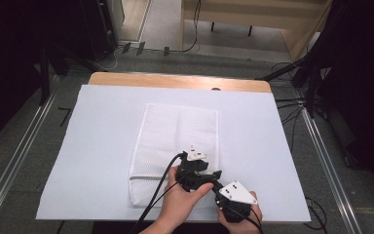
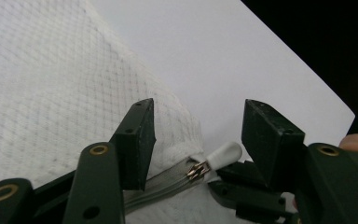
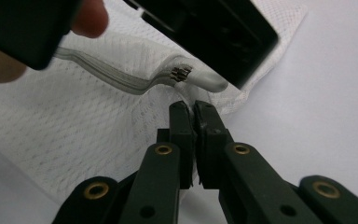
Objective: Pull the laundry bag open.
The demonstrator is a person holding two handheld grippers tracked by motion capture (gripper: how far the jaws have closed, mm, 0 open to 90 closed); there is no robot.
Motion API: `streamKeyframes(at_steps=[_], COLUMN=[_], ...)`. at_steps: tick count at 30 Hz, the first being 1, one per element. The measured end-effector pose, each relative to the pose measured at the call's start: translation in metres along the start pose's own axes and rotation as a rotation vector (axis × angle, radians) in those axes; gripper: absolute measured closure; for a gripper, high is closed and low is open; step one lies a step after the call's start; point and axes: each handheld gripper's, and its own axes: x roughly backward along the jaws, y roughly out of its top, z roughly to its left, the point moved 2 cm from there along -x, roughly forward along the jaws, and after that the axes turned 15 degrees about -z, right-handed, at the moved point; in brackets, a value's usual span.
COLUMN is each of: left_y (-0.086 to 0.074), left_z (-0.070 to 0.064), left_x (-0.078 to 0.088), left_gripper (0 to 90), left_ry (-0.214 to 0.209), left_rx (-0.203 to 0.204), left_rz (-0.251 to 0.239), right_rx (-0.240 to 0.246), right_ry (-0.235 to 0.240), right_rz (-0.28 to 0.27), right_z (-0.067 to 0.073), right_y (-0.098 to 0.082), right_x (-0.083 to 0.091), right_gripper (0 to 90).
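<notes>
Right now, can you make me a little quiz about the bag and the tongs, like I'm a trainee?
1. True or false: the left tongs are open, with one jaw on each side of the white zipper pull.
2. What are the right tongs doing? A) hanging open above the table B) shut on the mesh bag close to the pull C) holding a cup
3. Fill in: the bag's zipper runs along the end ____ the person (nearest or farthest from).

Key: 1 true. 2 B. 3 nearest.
</notes>
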Motion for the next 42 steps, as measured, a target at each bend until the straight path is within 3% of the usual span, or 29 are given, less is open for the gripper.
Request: streamKeyframes(at_steps=[2,5,7,8,15,21,22,28,36,37,42], left_y=[-0.001,-0.001,-0.002,-0.001,0.003,0.002,0.0,-0.008,-0.012,-0.013,-0.013], left_z=[-0.004,-0.004,-0.002,0.003,0.004,0.011,0.016,0.027,0.032,0.031,0.03], left_x=[-0.004,-0.005,-0.006,-0.005,0.004,0.011,0.013,0.014,0.019,0.02,0.021], left_gripper=[36.7,36.5,39.8,46.3,51.7,55.9,56.9,65.1,73.6,74.6,78.6], left_ry=[0.011,0.016,0.019,0.026,-0.017,-0.059,-0.081,-0.113,-0.14,-0.164,-0.19], left_rx=[-0.013,-0.014,0.002,0.017,0.028,0.069,0.091,0.139,0.142,0.14,0.132], left_rz=[0.017,0.026,0.032,0.041,0.029,0.032,0.039,0.058,0.055,0.057,0.055], right_rx=[0.017,0.023,0.03,0.034,0.037,0.026,0.02,0.012,0.01,0.01,0.002], right_ry=[-0.003,-0.001,-0.006,-0.007,-0.011,-0.024,-0.028,-0.033,-0.037,-0.041,-0.039], right_rz=[-0.002,0.0,0.002,0.002,0.007,0.011,0.012,0.003,0.004,0.004,0.01], right_z=[0.001,0.002,0.002,0.002,0.001,-0.003,-0.004,-0.006,-0.007,-0.008,-0.009], right_y=[0.0,0.0,0.0,0.0,-0.001,-0.001,-0.002,0.0,-0.001,-0.001,-0.002], right_x=[-0.001,-0.001,-0.001,-0.001,-0.002,-0.001,-0.001,0.0,-0.001,-0.001,-0.001], right_gripper=[88.6,88.6,88.6,88.5,88.5,88.5,88.5,88.5,88.6,88.5,88.5])
